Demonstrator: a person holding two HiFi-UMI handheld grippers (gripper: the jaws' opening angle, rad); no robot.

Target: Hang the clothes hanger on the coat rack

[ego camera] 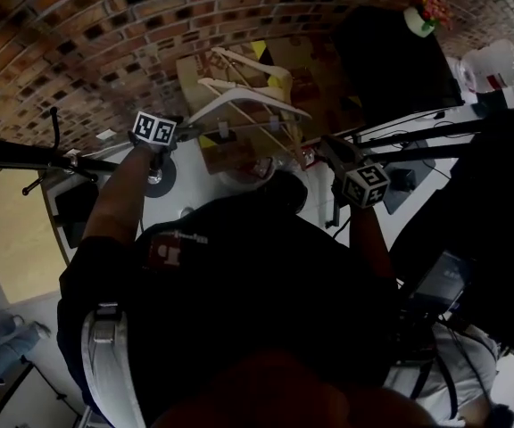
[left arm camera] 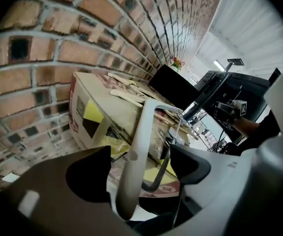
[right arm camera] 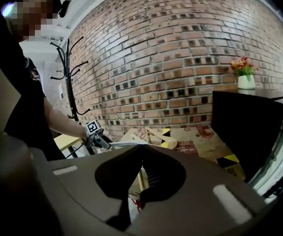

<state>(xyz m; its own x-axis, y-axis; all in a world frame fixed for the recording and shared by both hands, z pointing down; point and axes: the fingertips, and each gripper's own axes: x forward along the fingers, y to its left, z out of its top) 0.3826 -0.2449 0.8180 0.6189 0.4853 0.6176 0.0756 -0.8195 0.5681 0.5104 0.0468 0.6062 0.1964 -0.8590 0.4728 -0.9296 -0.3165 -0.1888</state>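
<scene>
A white clothes hanger (ego camera: 250, 102) hangs in the air in front of a cardboard box, between my two grippers. My left gripper (ego camera: 175, 130) stands open at the hanger's left end. In the left gripper view one white arm of the hanger (left arm camera: 135, 151) runs up between the wide jaws, with a gap on each side. My right gripper (ego camera: 327, 146) is at the hanger's right end. In the right gripper view its jaws (right arm camera: 142, 149) look shut where the white bar (right arm camera: 124, 143) ends. The black coat rack (right arm camera: 69, 77) stands by the brick wall, to the left (ego camera: 12, 154).
The cardboard box (left arm camera: 90, 112) with more hangers on top sits against the brick wall (ego camera: 78, 52). A black cabinet (right arm camera: 244, 132) with a flower pot (right arm camera: 245, 73) is on the right. A desk with cables (ego camera: 435, 127) lies beyond the right gripper.
</scene>
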